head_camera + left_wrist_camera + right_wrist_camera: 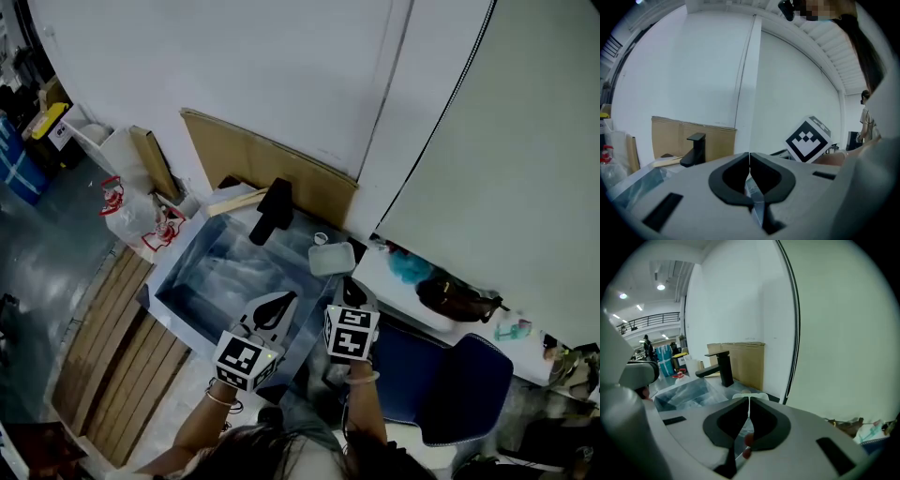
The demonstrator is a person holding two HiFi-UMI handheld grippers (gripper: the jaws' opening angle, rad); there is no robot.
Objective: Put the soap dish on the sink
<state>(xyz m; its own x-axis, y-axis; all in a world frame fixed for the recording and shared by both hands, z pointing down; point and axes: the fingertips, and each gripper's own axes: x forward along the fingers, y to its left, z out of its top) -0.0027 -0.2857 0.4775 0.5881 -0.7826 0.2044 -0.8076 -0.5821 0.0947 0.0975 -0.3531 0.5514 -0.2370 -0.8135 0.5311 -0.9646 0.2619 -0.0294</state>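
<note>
one sink [202, 281], wrapped in clear plastic, fills the middle of the head view. one black faucet [272, 212] stands at its 12 o'clock edge, and one sheet of cardboard [253, 159] leans on the wall behind. one pale soap dish [332, 258] lies at the sink's 2 o'clock corner. it seems to rest on the rim there, though the plastic makes the edge hard to read. one blue chair [464, 384] stands at 4 o'clock in the picture.

there are two grippers. the left gripper [279, 302] reaches in from 6 o'clock over the sink's near edge and points toward 1 o'clock. its jaws are pressed together with nothing between them. the right gripper [349, 289] is held just beside it at its 3 o'clock and points toward 12 o'clock. its jaws are likewise pressed together and empty, with the soap dish just beyond its tips. the left forearm [197, 427] and the right forearm [367, 412] both rise from the bottom edge, each with a band at the wrist.
</note>
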